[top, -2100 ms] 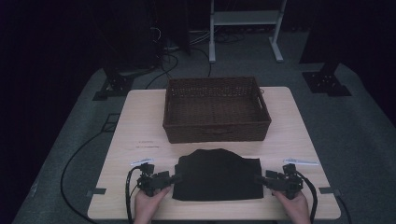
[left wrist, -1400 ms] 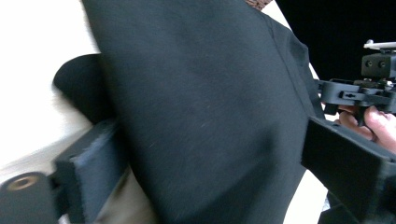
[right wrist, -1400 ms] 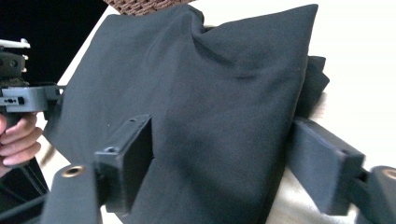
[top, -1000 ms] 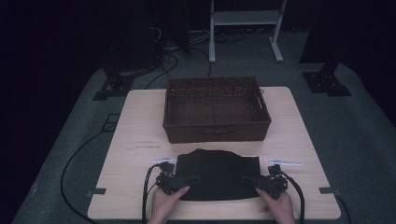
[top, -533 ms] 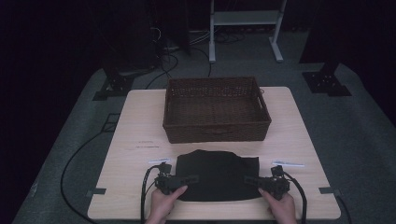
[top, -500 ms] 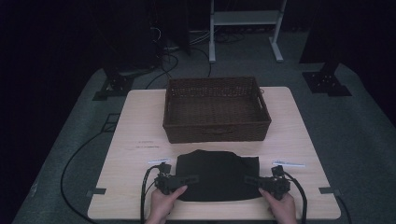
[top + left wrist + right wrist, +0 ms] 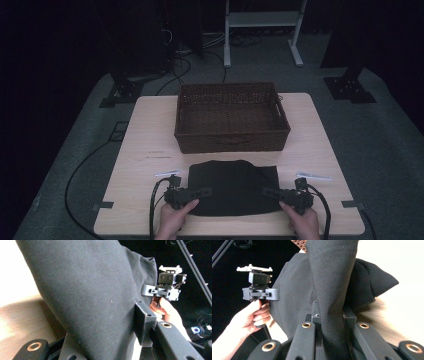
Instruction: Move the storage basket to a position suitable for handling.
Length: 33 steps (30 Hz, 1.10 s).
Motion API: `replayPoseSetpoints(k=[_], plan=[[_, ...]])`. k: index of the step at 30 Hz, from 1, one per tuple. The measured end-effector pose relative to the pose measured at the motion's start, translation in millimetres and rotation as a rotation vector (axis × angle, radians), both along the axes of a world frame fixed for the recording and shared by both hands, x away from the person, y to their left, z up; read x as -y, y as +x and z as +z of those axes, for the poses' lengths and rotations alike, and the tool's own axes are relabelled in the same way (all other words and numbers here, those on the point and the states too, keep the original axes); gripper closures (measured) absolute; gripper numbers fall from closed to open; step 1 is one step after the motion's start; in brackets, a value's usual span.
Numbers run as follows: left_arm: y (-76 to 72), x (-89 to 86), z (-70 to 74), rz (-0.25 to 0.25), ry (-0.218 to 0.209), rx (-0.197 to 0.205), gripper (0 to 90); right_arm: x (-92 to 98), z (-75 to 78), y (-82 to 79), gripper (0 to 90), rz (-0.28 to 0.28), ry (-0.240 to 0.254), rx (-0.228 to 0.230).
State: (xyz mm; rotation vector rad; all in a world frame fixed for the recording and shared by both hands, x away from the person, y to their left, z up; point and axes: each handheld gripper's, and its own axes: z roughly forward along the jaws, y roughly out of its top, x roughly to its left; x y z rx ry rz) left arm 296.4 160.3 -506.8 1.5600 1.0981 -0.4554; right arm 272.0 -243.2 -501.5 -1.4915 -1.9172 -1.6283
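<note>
A black cloth lies flat on the near half of the light wooden table. My left gripper is shut on its near left edge, and my right gripper is shut on its near right edge. In the left gripper view the cloth rises from between the jaws of my left gripper, with the other gripper and its hand beyond. In the right gripper view my right gripper pinches a fold of cloth.
A dark brown wicker basket stands in the middle of the table, just behind the cloth. Small white strips lie on either side of the cloth. Cables trail off the near left, and stand legs rise behind the table.
Both hands came inward from beside the cloth and the grippers closed on its near edges. Over the last half second nothing has visibly moved.
</note>
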Motion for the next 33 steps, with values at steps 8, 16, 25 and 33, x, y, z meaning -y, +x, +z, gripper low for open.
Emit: replayPoseSetpoints(k=[8,16,25,33], plan=[[-1.8,-1.9,2.7,-0.007,-0.015,0.016,68.7,0.8,0.4,-1.4,78.1,-0.001,0.020,0.002],[-2.6,-0.1,4.7,0.012,0.070,0.046,63.2,1.5,-0.3,-0.9,78.2,-0.025,-0.036,-0.016],[-3.3,2.2,1.0,0.108,0.178,0.016,33.7,0.9,0.2,0.1,64.7,-0.073,-0.195,-0.028],[-1.3,2.8,-8.2,0.095,0.075,-0.049,38.1,-0.4,-5.3,2.0,54.0,-0.101,-0.182,-0.081]])
